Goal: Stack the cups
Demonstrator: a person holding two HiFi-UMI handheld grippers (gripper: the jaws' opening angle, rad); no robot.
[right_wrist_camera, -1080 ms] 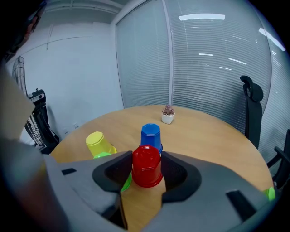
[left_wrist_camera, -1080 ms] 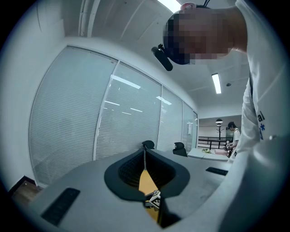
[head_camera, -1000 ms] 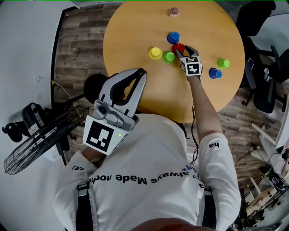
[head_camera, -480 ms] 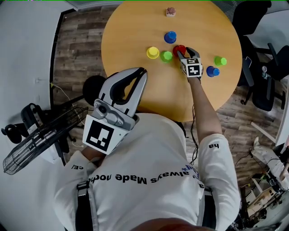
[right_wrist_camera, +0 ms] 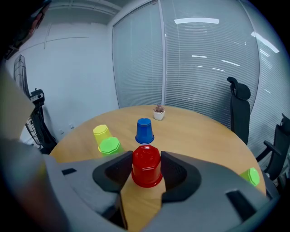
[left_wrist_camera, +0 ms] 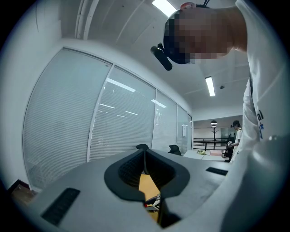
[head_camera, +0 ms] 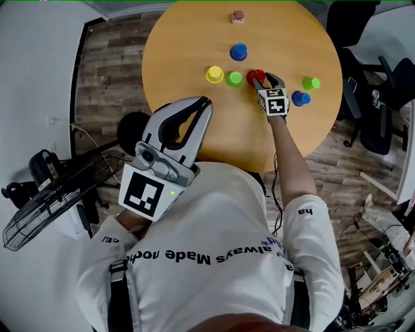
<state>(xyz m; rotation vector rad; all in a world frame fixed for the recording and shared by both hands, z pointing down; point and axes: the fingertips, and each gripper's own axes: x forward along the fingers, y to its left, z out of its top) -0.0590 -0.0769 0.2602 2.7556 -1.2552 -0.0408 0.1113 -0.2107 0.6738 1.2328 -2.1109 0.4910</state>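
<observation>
The right claw (head_camera: 260, 78) reaches out over the round wooden tabletop (head_camera: 188, 45) near the upper middle of the head view. It is closed on the red cup (right_wrist_camera: 146, 165). In the right gripper view, the two black pads press against the cup's opposite sides. The jaws stand fairly wide apart because of the cup's width. The red cup is upside down, with its flat base on top and its rim toward the wood. Whether the rim rests on the tabletop or hangs just above it cannot be told.

The left green cup (head_camera: 233, 79) sits just to the left of the red cup in the head view. The yellow cup (head_camera: 214, 74) is just beside it, further left. The upper blue cup (head_camera: 238, 52) stands alone above them, nearer the top of the frame. To the right of the right claw are the right blue cup (head_camera: 299, 98) and the right green cup (head_camera: 310, 83), close together. All of these cups are upside down too. A small potted plant (head_camera: 238, 16) stands at the top edge of the tabletop.

The left claw (head_camera: 206, 100) is held close to the person's chest at centre left of the head view, off the tabletop's near edge. In the left gripper view its jaw tips meet, with nothing held between them.
</observation>
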